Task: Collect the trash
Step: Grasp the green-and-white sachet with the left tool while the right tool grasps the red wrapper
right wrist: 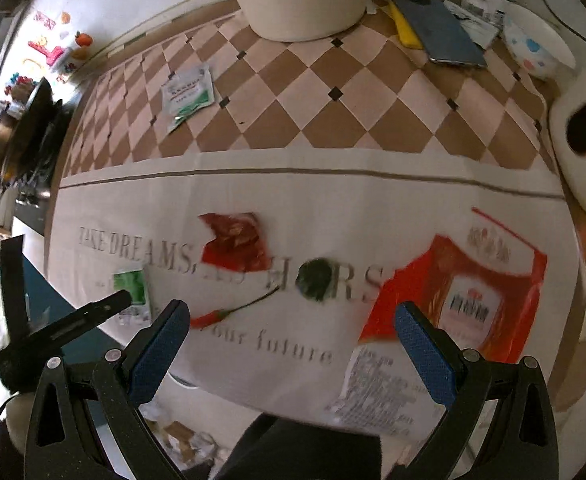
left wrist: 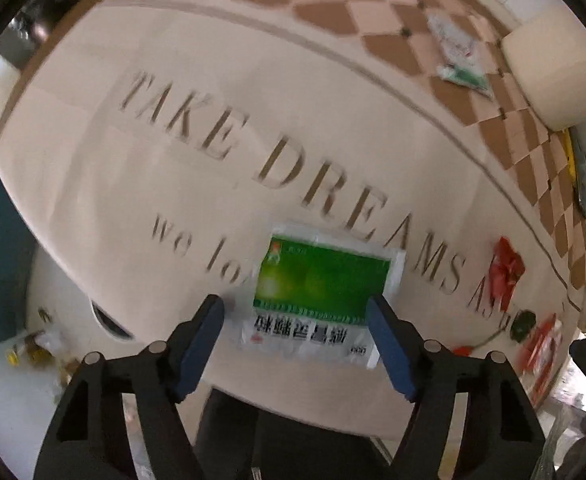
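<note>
Hovering over the table, the left gripper (left wrist: 296,308) points down at a green-and-white sachet (left wrist: 320,292) lying flat on the cream tablecloth (left wrist: 133,184) printed with "TAKE DREAMS". Its blue pads (left wrist: 203,336) stand apart on either side of the packet's lower half, not pressing it as far as the blur lets me see. A crumpled red wrapper (left wrist: 507,270) lies off to the right, and a second green-and-white sachet (left wrist: 459,56) sits far up on the checkered part.

From the right wrist, the right gripper (right wrist: 291,334) hangs with jaws wide apart and nothing between them (only bare cloth and print below). A large red-and-white packet (right wrist: 453,304) lies under its right finger, a red chilli (right wrist: 229,314) just beside its left pad, a dark green scrap (right wrist: 317,278) near the middle, and the crumpled red wrapper (right wrist: 235,242) above.
</note>
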Action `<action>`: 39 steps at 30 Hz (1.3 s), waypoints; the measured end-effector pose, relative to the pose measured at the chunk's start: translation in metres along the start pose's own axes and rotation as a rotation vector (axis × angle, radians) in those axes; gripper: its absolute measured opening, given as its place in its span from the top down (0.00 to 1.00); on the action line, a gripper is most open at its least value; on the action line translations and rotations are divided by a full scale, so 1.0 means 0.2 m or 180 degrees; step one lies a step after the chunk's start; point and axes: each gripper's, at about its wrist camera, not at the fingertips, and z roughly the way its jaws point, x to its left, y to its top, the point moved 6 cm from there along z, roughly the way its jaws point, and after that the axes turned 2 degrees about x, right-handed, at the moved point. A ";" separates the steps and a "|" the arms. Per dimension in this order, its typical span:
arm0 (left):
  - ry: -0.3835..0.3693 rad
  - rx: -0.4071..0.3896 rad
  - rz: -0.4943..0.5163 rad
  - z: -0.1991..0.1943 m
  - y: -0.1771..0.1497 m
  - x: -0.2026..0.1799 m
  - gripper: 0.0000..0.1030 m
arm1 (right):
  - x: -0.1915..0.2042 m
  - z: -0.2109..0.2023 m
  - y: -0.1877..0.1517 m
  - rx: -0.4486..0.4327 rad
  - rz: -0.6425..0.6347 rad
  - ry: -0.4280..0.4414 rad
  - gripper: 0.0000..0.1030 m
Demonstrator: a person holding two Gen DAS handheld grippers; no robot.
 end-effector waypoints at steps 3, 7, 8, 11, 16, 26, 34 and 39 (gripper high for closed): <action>0.0259 -0.0063 0.0027 0.00 0.01 -0.03 0.52 | 0.03 0.07 0.07 0.0066 -0.0137 0.0017 0.00; 0.0497 -0.0161 0.0014 -0.04 0.01 -0.04 0.99 | 0.12 0.18 0.11 0.0169 -0.0299 0.0068 0.00; 0.0511 -0.0161 -0.0006 -0.04 0.01 -0.05 1.00 | 0.15 0.22 0.12 0.0206 -0.0350 0.0092 0.00; 0.0497 -0.0162 -0.0077 -0.05 0.01 -0.04 1.00 | 0.23 0.29 0.14 0.0218 -0.0473 0.0079 0.04; 0.0386 -0.0294 -0.0167 -0.15 -0.04 -0.02 1.00 | 0.30 0.42 0.16 0.0266 -0.0588 -0.0029 0.47; 0.0175 -0.0584 -0.0305 -0.37 0.04 0.01 1.00 | 0.33 0.36 0.18 0.0083 -0.0635 0.0131 0.96; 0.0205 -0.0816 -0.0362 -0.51 0.00 0.11 1.00 | 0.33 0.23 0.18 -0.0064 -0.0654 0.0323 0.98; -0.0015 -0.0784 -0.0438 -0.52 0.02 0.17 1.00 | 0.43 0.12 0.18 -0.0193 -0.0745 0.0435 0.99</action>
